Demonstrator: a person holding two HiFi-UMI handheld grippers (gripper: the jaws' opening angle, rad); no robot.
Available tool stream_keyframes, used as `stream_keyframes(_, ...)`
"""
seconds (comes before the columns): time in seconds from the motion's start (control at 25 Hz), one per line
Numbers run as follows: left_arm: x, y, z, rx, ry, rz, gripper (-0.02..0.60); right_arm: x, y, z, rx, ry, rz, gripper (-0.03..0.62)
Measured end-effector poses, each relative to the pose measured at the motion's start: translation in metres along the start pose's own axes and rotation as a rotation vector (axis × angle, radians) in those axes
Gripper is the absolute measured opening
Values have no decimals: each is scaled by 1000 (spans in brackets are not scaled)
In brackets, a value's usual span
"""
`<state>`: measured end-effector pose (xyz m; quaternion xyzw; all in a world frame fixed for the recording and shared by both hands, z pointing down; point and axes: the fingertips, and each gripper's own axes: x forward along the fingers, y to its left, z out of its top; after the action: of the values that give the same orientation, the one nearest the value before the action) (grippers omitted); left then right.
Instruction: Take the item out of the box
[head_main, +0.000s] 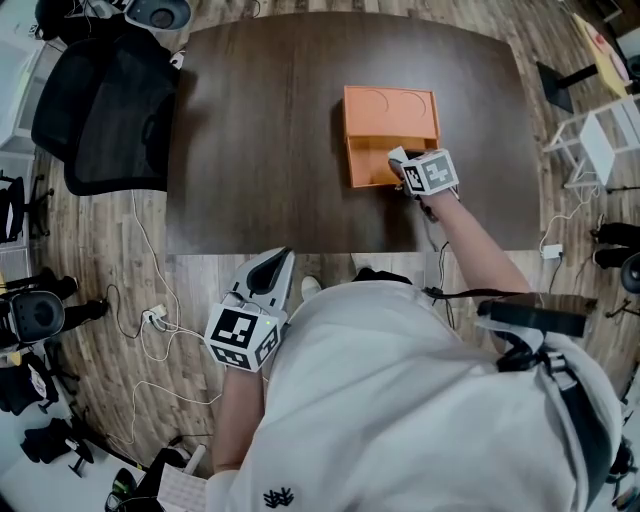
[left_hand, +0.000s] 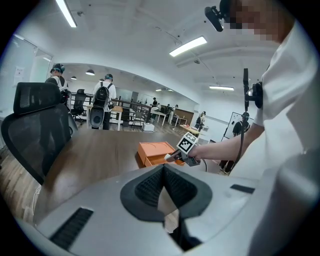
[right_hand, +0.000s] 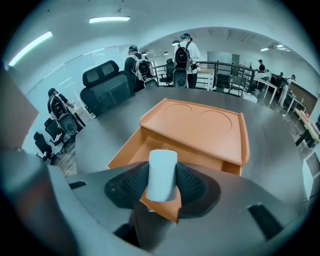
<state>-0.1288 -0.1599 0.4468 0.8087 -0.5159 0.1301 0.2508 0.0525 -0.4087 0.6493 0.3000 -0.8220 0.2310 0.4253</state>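
Observation:
An orange box (head_main: 391, 108) lies on the dark wooden table (head_main: 260, 130), with its drawer (head_main: 370, 163) pulled out toward me. My right gripper (head_main: 399, 160) is over the drawer's near right corner, shut on a small white cylinder (right_hand: 161, 175) that stands upright between its pads. In the right gripper view the box lid (right_hand: 200, 125) and the drawer's bare floor (right_hand: 142, 150) lie just ahead of it. My left gripper (head_main: 274, 264) hangs off the table's near edge by my body; its pads (left_hand: 150, 186) meet at the tips with nothing between them.
A black mesh office chair (head_main: 108, 110) stands at the table's far left corner. Cables and a power strip (head_main: 155, 320) lie on the wooden floor to my left. A white rack (head_main: 610, 135) stands off to the right. People stand in the background of both gripper views.

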Motion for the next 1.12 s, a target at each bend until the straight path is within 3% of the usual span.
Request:
stream_keyframes(0.52,-20,0,-11,16,-14,-74,11,-57,52,7,28,-119,21,164)
stream_keyframes(1.12,-62,-14,-40,63,-8,-167,11,-132,138,-32,60,-213,27,164)
